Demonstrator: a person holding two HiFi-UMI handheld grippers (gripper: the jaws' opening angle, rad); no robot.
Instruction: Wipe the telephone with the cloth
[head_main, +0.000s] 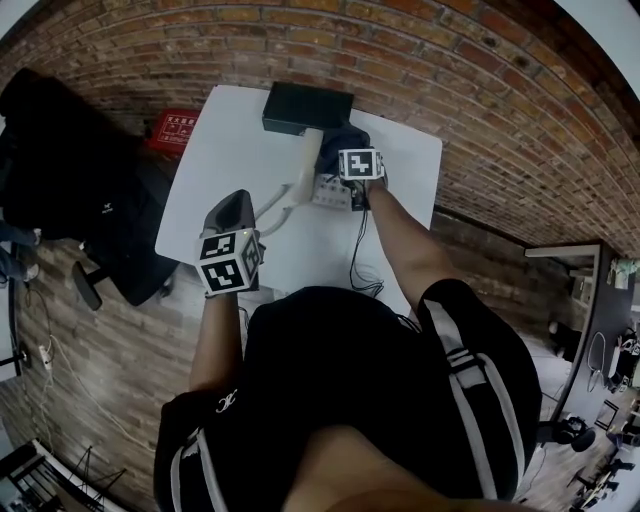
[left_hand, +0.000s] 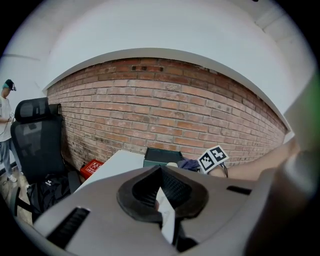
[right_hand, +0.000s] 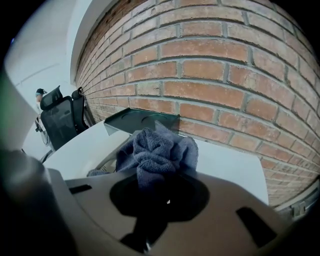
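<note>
Left claw (head_main: 236, 203) at the near-left edge of the table (head_main: 225, 135), aimed far. Pads drawn together, with only a thin white sliver in the slit; what it is cannot be told.

Telephone (head_main: 327, 190) sits past mid-table, right of centre. Long axis of the beige handset (head_main: 307, 160) runs near to far, far end tilted slightly right.

Right claw (right_hand: 159, 192) over the telephone's far-right part, clamped on the bunched blue-grey cloth (right_hand: 156, 149). Cloth-to-telephone contact not resolvable.

Dark box (head_main: 306, 108) at the far table edge, just beyond the handset. Brick wall (right_hand: 225, 75) behind.
</note>
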